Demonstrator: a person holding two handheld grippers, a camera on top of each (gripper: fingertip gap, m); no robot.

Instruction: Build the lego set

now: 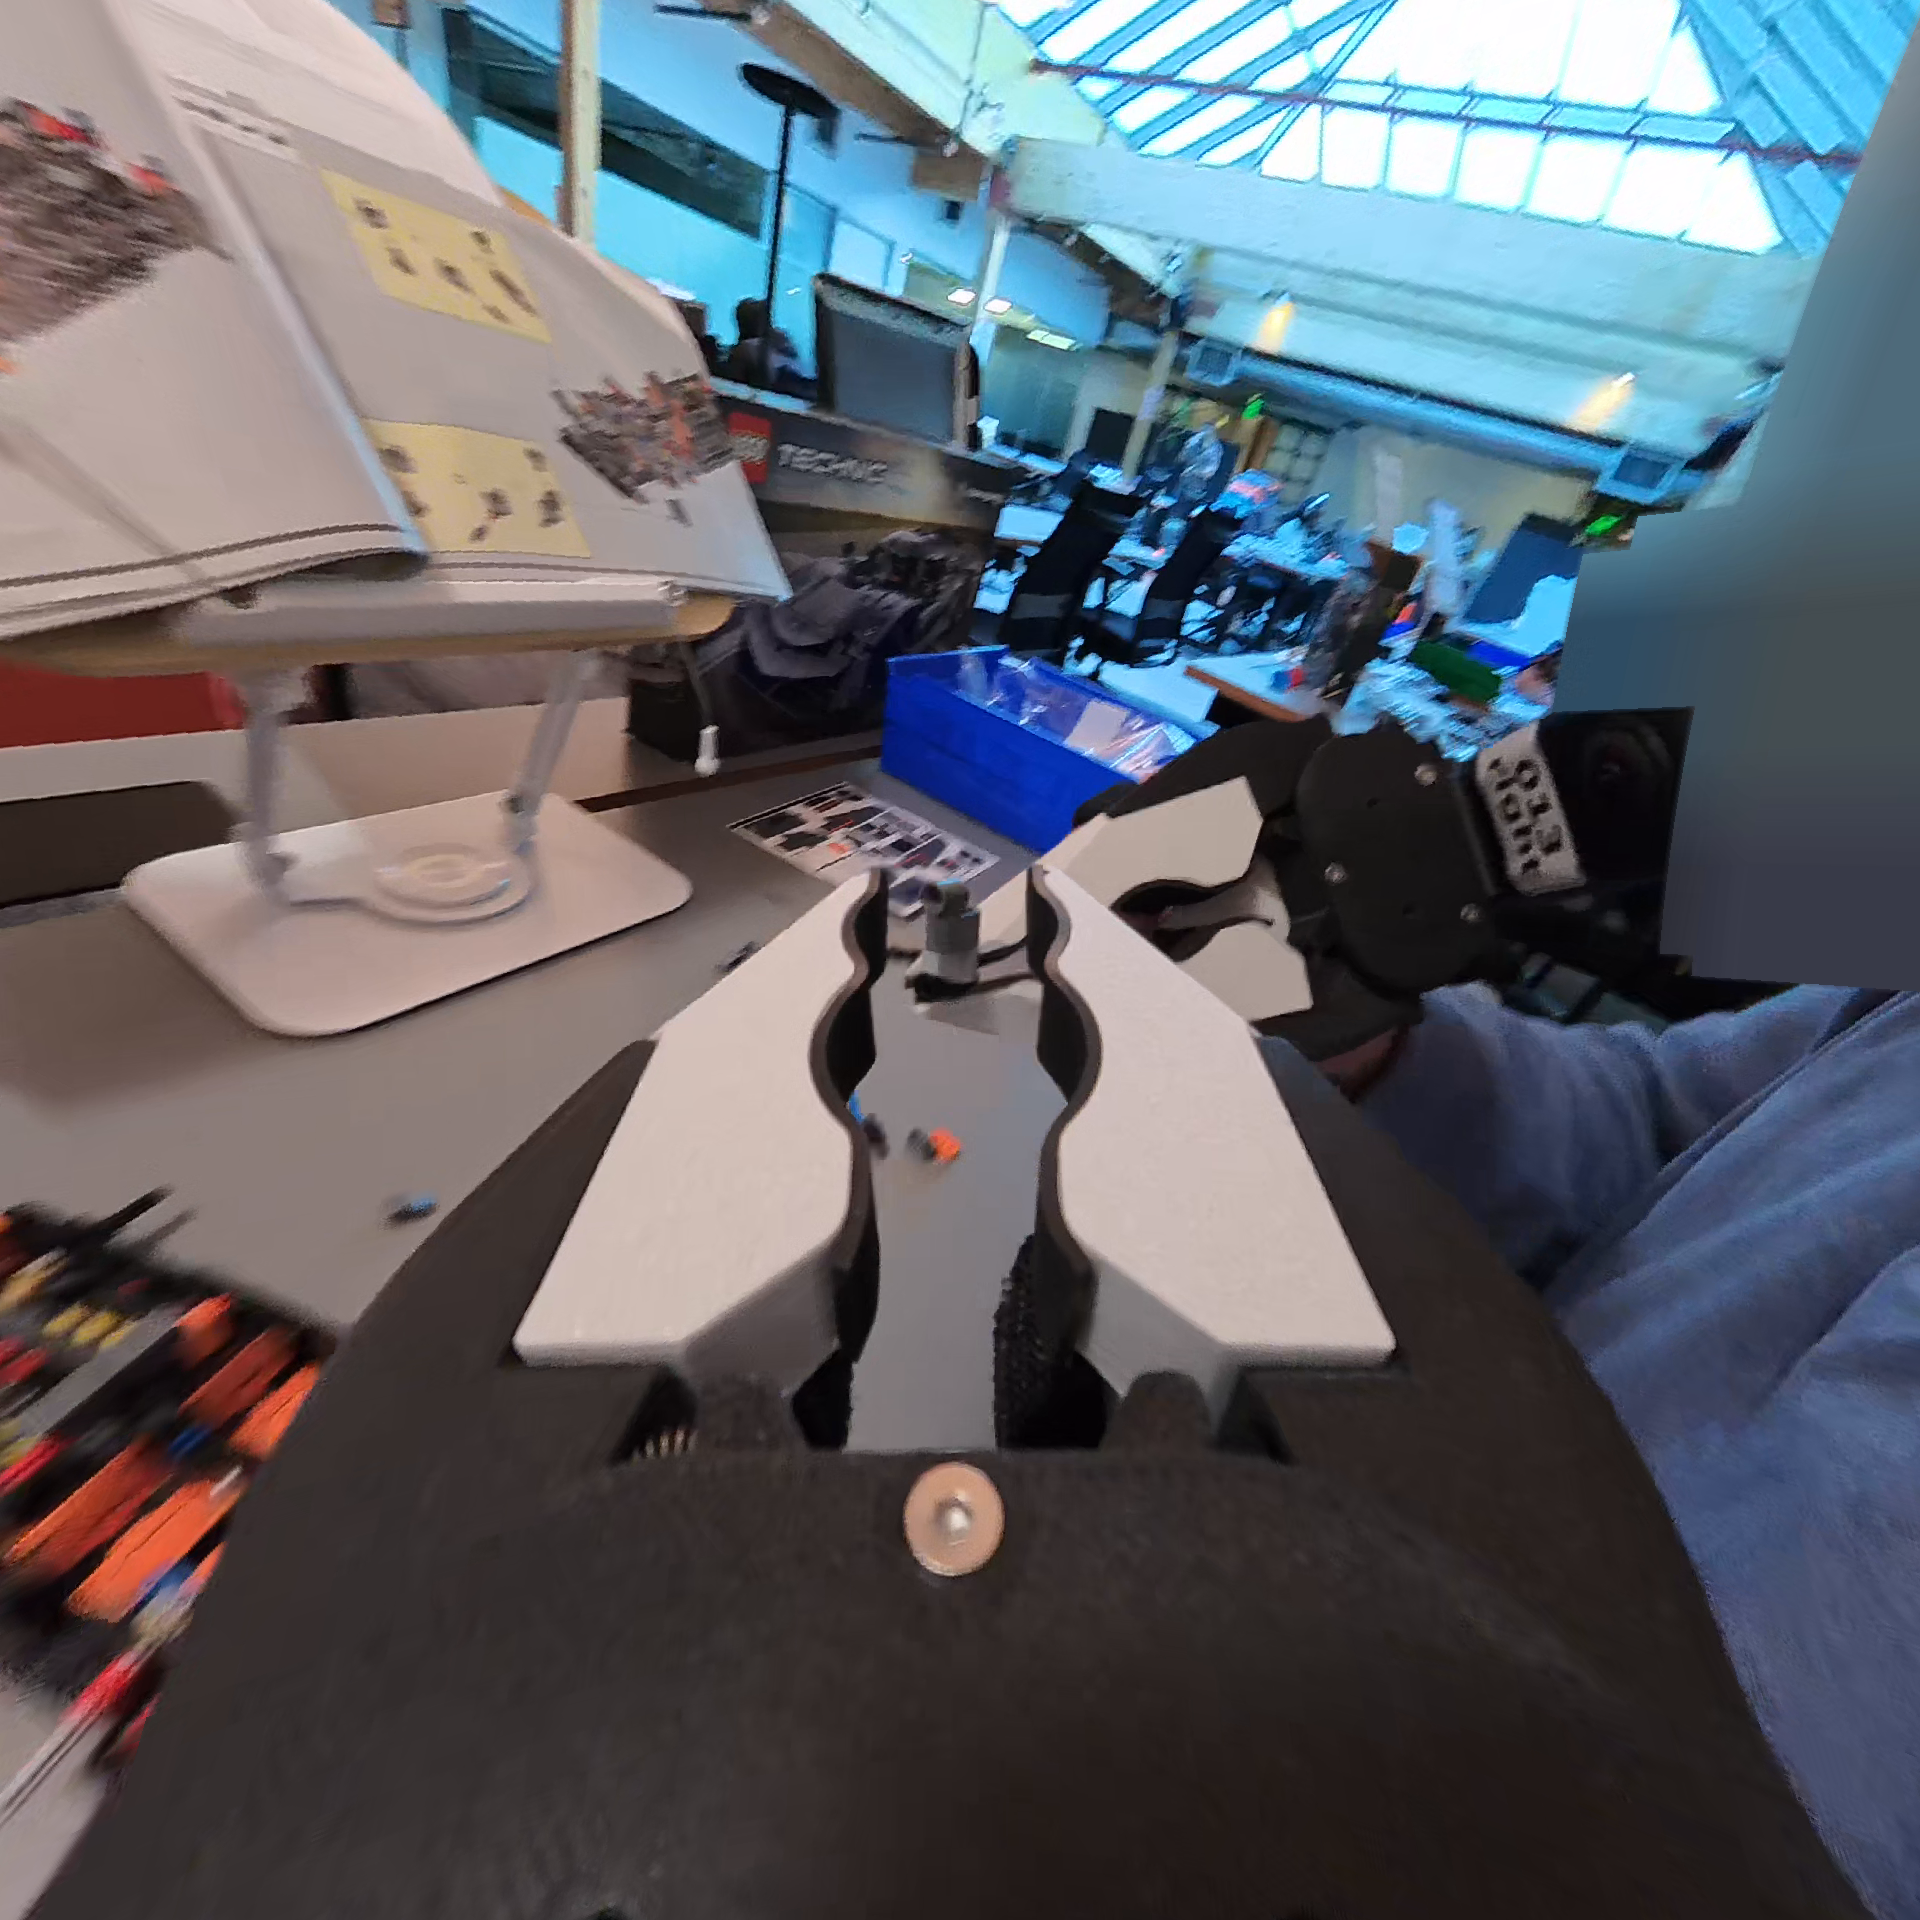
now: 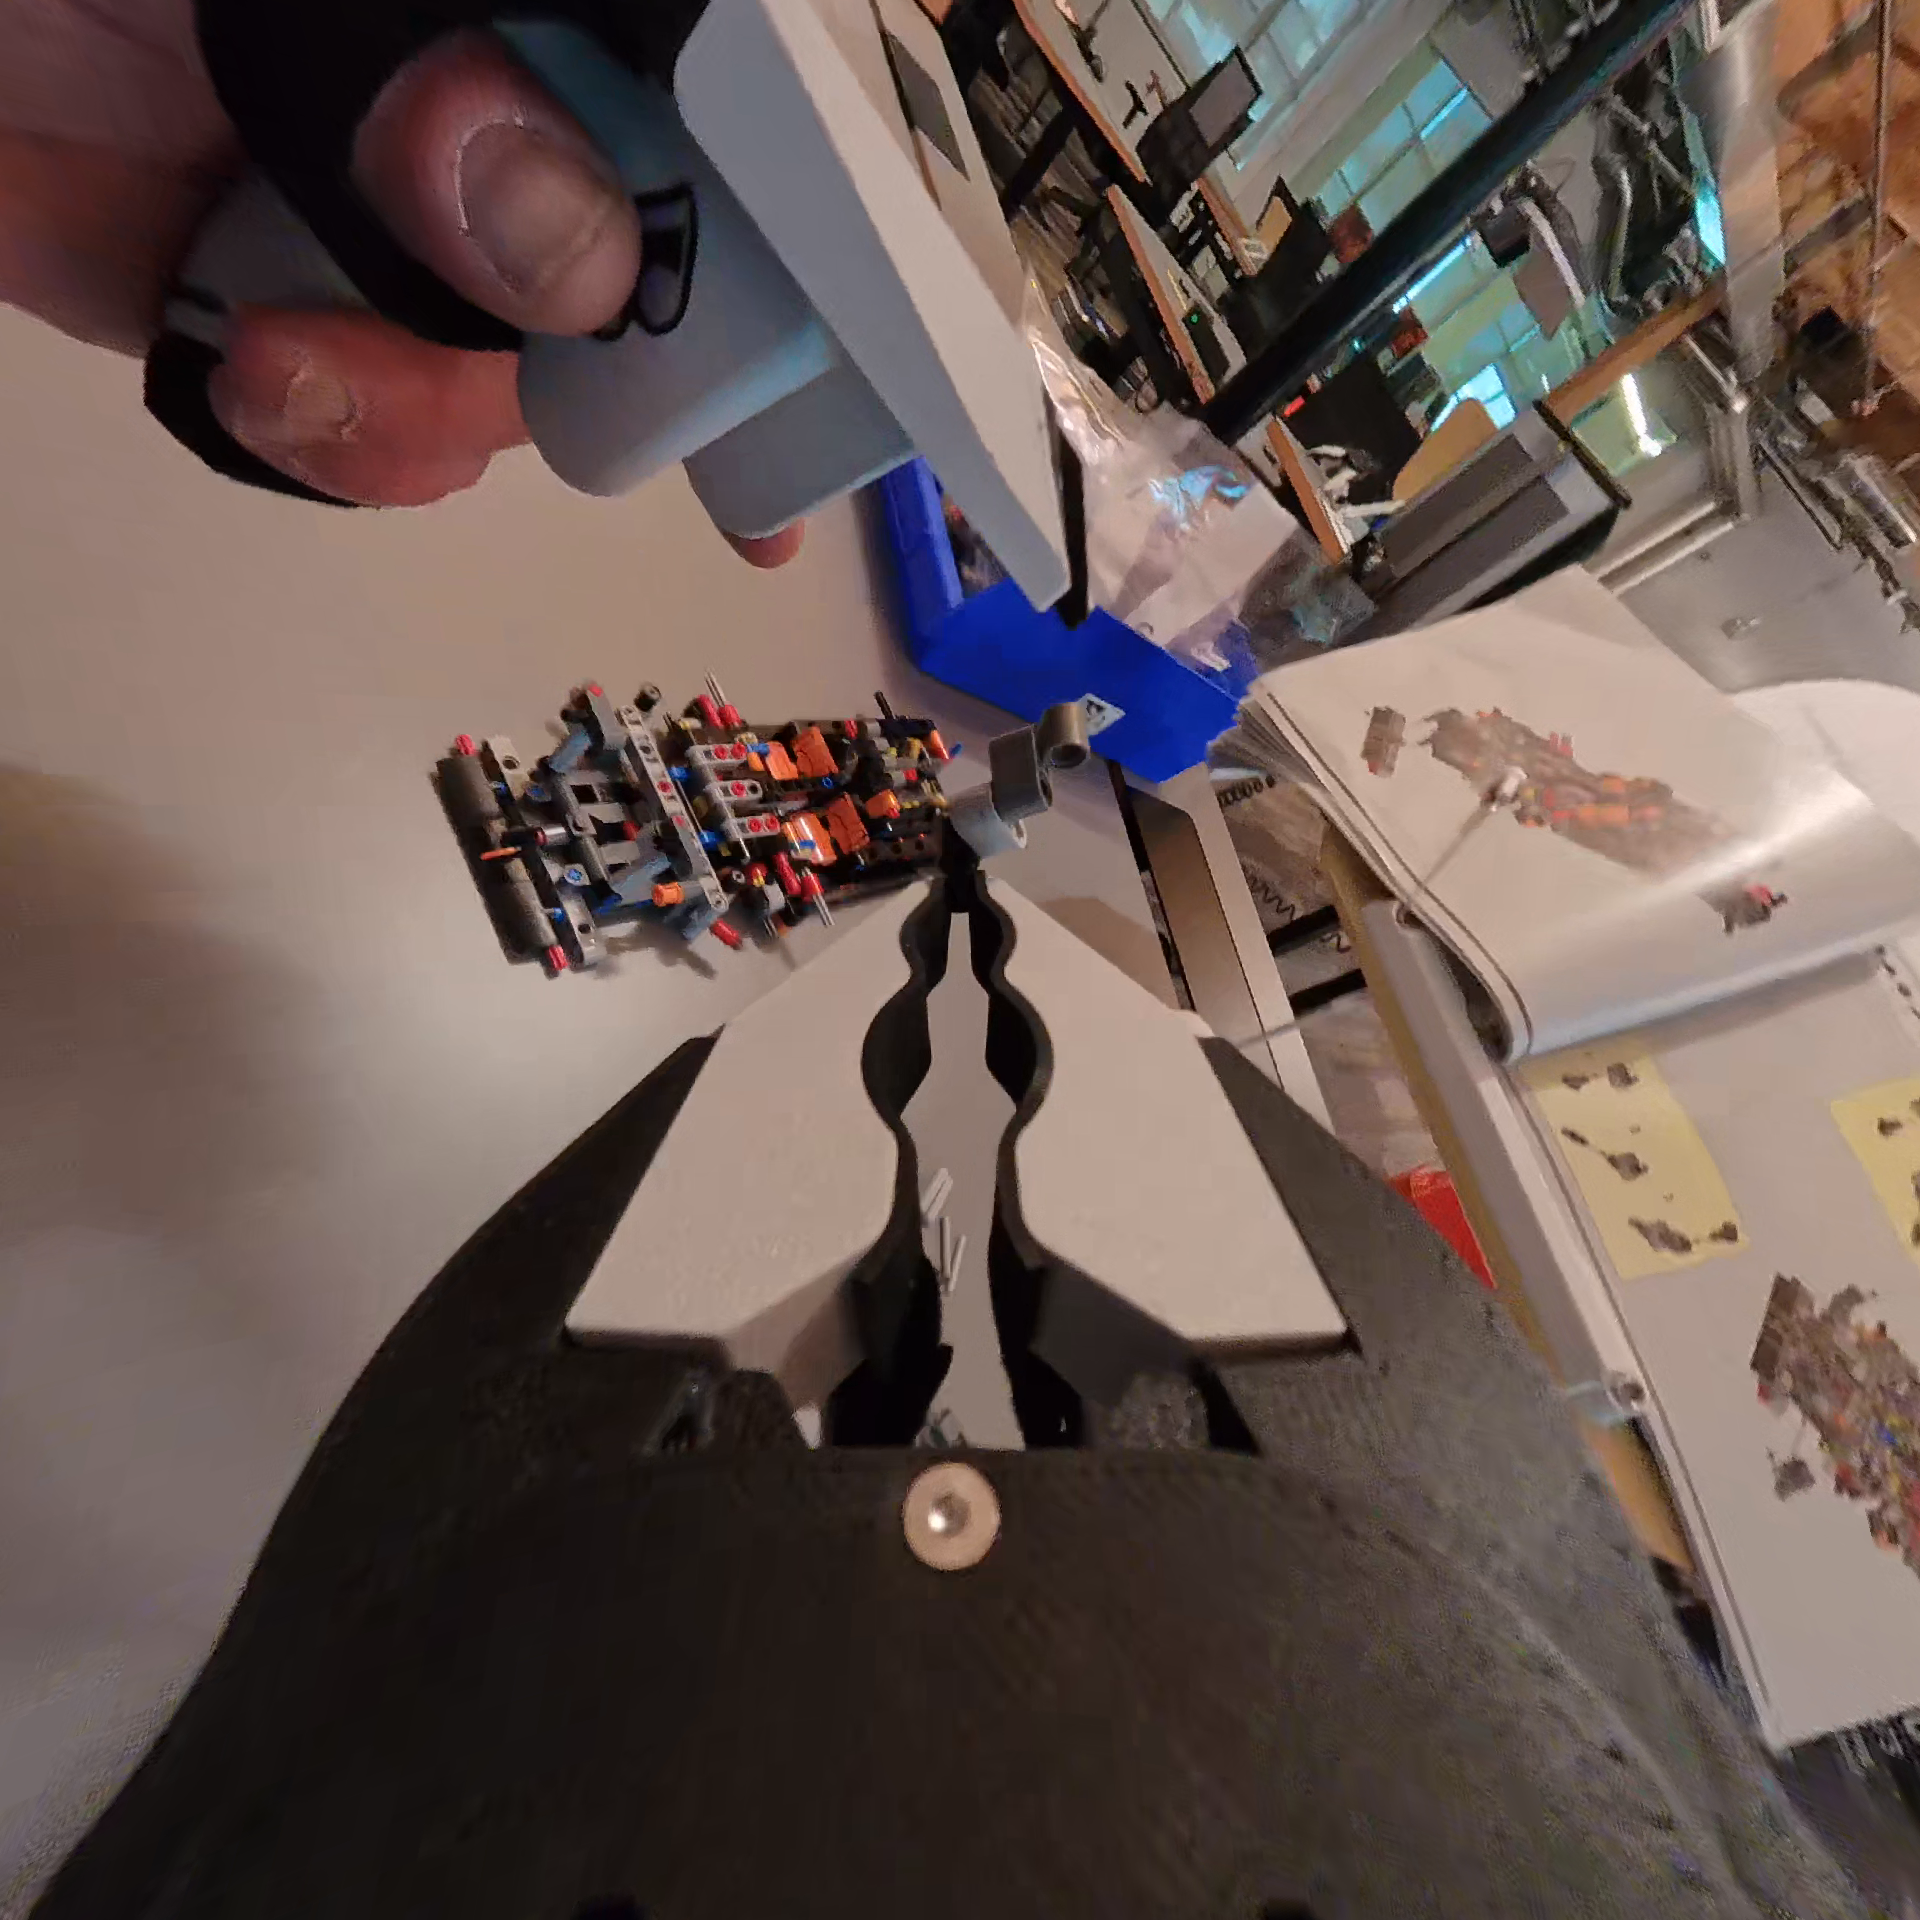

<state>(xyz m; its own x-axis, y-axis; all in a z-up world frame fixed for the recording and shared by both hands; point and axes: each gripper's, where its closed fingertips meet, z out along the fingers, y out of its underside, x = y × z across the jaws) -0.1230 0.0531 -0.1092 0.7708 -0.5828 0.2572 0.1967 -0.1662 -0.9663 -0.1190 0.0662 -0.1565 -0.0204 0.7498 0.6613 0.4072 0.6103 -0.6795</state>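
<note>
Risk here is the small grey connector piece twisting out of the right gripper, clenched on it only at the tips mid-frame, while the left gripper hangs released and the chassis sits centre-left.

bright skylight glare, motion blur at edges, fisheye warp.

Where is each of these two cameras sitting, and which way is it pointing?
Left wrist view: on the left gripper, looking along its open fingers across the table at the booklet stand; a blue sleeve shows.
Right wrist view: on the right gripper, rolled sideways, pinching a small grey piece beside the lego model; a hand shows.
Shared: blue bin, instruction booklet.
</note>
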